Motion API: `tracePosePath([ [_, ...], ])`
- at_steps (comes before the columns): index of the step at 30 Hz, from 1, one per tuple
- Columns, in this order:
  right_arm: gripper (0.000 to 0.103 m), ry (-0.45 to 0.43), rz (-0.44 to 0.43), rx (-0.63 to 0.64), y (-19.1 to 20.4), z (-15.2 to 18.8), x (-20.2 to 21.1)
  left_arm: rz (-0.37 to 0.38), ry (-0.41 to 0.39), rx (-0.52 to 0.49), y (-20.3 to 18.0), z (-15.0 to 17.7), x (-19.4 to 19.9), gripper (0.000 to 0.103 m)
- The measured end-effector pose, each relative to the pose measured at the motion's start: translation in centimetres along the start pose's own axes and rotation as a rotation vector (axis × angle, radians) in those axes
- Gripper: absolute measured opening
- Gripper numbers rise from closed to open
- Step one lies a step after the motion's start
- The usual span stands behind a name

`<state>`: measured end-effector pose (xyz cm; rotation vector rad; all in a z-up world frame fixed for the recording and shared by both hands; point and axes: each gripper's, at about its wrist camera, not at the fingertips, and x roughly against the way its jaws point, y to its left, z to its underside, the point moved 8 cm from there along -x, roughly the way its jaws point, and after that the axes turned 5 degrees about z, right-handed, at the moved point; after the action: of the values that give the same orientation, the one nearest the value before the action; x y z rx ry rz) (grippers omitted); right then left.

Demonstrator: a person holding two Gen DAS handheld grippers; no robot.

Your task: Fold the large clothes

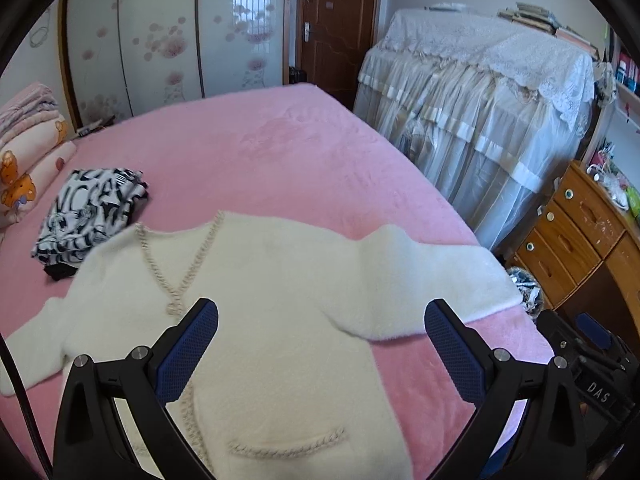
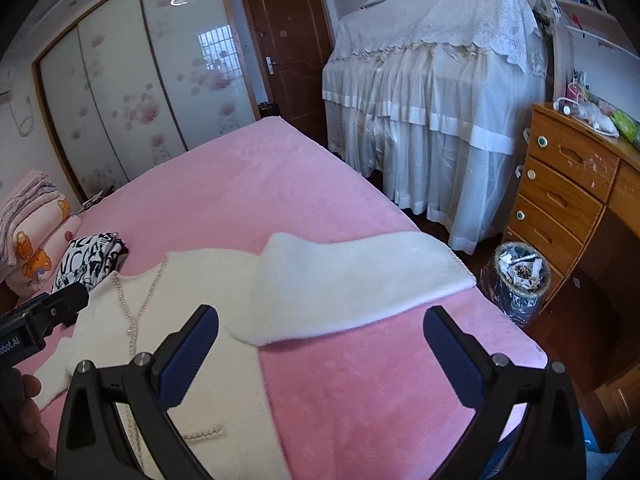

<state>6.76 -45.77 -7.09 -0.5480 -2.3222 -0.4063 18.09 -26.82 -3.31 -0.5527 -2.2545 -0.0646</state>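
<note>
a fluffy white cardigan lies spread flat on the pink bed, sleeves out to both sides. the left gripper hovers above its body, jaws spread and holding nothing; the right gripper hovers near the right sleeve, likewise spread. a folded black-and-white garment sits just beside the collar.

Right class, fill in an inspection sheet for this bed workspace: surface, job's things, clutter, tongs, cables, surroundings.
Surface: pink bed, blanket smooth.
Job's things: white cardigan spread flat, sleeves out, unfolded.
Clutter: black-and-white clothes folded beside the cardigan; quilts stacked at the bed's end.
Tongs: left tongs and right tongs open, holding nothing.
Cables: black cable by the left tongs.
Surroundings: wardrobe, door, drawers, bin.
</note>
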Motion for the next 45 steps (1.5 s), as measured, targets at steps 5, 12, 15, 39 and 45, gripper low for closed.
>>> tracePosePath([
  [5, 0.101, 0.121, 0.007, -0.067, -3.9, 0.5, -6.9, 0.053, 0.035, 0.053, -1.4, 0.3, -7.4, 0.102],
  [12, 0.091, 0.268, 0.027, -0.174, -7.9, 2.6, -14.9, 0.095, 0.097, 0.079, -2.7, 2.9, -15.7, 0.102],
  [15, 0.091, 0.314, 0.014, -0.236, -9.1, 3.5, -17.5, 0.085, 0.137, 0.041, -3.3, 3.9, -18.4, 0.102],
  [39, 0.008, -0.049, -0.294, 0.038, 8.5, -4.8, -9.6, 0.043, 0.121, 0.146, 7.6, 4.8, -12.4, 0.102],
  [45, 0.01, 0.074, -0.355, 0.311, 19.9, 2.9, -11.8, 0.007, 0.126, 0.23, 15.5, 7.2, -10.7, 0.102],
])
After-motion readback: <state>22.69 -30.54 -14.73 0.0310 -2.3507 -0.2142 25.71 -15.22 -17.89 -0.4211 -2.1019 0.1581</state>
